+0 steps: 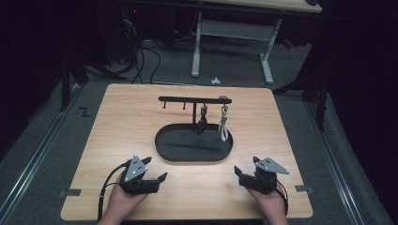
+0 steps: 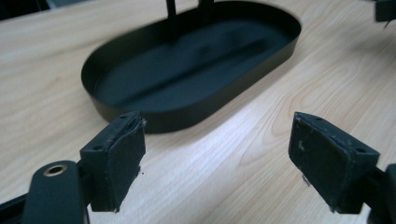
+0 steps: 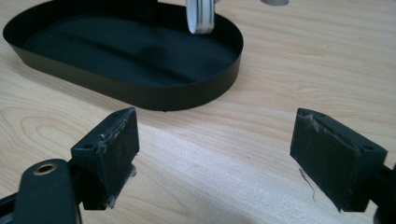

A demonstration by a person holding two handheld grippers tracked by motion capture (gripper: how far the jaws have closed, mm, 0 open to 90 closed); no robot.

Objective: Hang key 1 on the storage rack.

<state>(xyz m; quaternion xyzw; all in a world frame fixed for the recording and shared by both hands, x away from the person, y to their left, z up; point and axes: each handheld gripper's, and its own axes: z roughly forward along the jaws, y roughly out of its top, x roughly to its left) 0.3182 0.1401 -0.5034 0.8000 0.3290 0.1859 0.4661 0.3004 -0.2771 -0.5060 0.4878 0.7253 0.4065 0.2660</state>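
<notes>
A black oval metal tray (image 1: 169,151) with a low wall sat at the middle of the light wooden desk (image 1: 117,122). From the tray rose a black T-shaped stand (image 1: 194,99) with a crossbar. Two items hung from that bar over the tray's right half: one dark keyring (image 1: 202,122) and one pale strap-like keyring (image 1: 224,126). Two small pegs on the bar left of the post were bare. Their detail was too small to make out.

The left hand-held gripper (image 1: 156,169) rested near the tray's front left, jaws spread wide, holding nothing. The right hand-held gripper (image 1: 246,171) rested near the tray's front right, likewise wide apart and empty. Bare desk lay between each and the tray. In the right gripper view the pale keyring was cut off at the top edge.
</notes>
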